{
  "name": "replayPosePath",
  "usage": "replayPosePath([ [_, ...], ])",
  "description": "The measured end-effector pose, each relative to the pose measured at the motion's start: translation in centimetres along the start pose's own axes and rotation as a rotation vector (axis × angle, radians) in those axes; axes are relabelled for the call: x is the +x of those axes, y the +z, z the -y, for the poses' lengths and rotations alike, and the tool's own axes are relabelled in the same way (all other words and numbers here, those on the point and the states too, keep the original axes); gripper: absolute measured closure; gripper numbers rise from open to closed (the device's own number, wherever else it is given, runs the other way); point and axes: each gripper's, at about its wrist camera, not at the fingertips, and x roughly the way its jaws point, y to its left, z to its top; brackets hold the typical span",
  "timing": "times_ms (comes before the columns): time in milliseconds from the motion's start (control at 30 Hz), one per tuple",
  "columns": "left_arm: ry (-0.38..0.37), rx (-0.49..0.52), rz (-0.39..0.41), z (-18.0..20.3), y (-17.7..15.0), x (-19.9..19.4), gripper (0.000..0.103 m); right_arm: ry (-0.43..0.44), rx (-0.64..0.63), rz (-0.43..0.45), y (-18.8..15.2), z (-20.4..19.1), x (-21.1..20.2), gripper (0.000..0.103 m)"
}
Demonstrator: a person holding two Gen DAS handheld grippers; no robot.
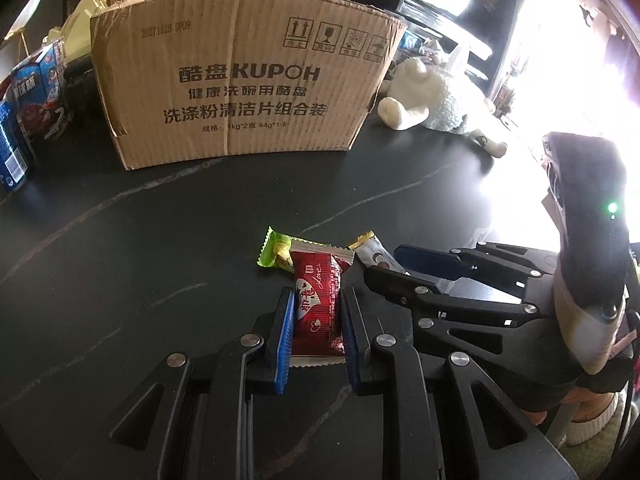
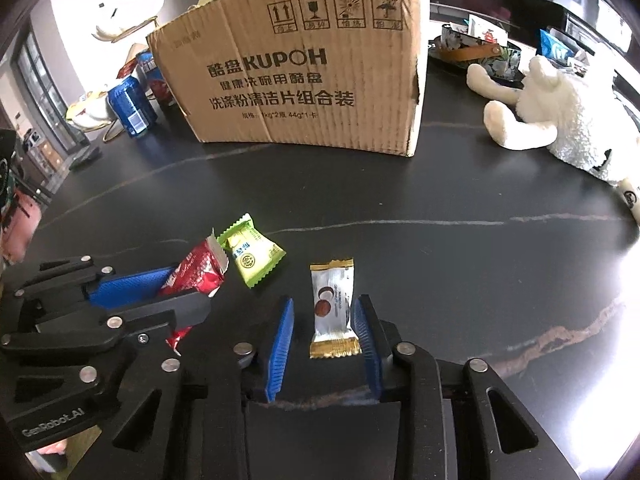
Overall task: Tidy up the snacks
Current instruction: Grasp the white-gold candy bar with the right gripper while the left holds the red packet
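Observation:
A red snack packet (image 1: 318,300) sits between the blue pads of my left gripper (image 1: 316,296), which is shut on it just above the black table (image 1: 160,240). In the right wrist view the left gripper (image 2: 192,288) holds that red packet (image 2: 198,270) tilted. A silver packet with gold ends (image 2: 332,308) lies between the fingers of my right gripper (image 2: 324,304). The right pad is at its edge, while the left pad stands apart, so the gripper is open. A green packet (image 2: 252,252) lies on the table just behind. From the left wrist view, the right gripper (image 1: 382,266) straddles the silver packet (image 1: 370,250), next to the green packet (image 1: 276,252).
A tall open cardboard box (image 1: 240,80) (image 2: 300,72) stands behind the snacks. A white plush toy (image 2: 560,120) lies to its right, in front of a patterned basket (image 2: 472,48). A blue can (image 2: 132,108) and drink cartons (image 1: 40,96) stand to its left.

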Motion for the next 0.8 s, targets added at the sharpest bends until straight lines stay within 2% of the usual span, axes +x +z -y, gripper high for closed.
replayPosePath([
  [500, 0.001, -0.013, 0.001, -0.2, -0.1, 0.0, 0.080, -0.007, 0.017, 0.003, 0.1, 0.2, 0.5, 0.083],
  [800, -0.004, -0.017, 0.044, -0.1, 0.2, -2.1, 0.080, -0.027, 0.003, 0.085, 0.4, -0.9, -3.1, 0.083],
])
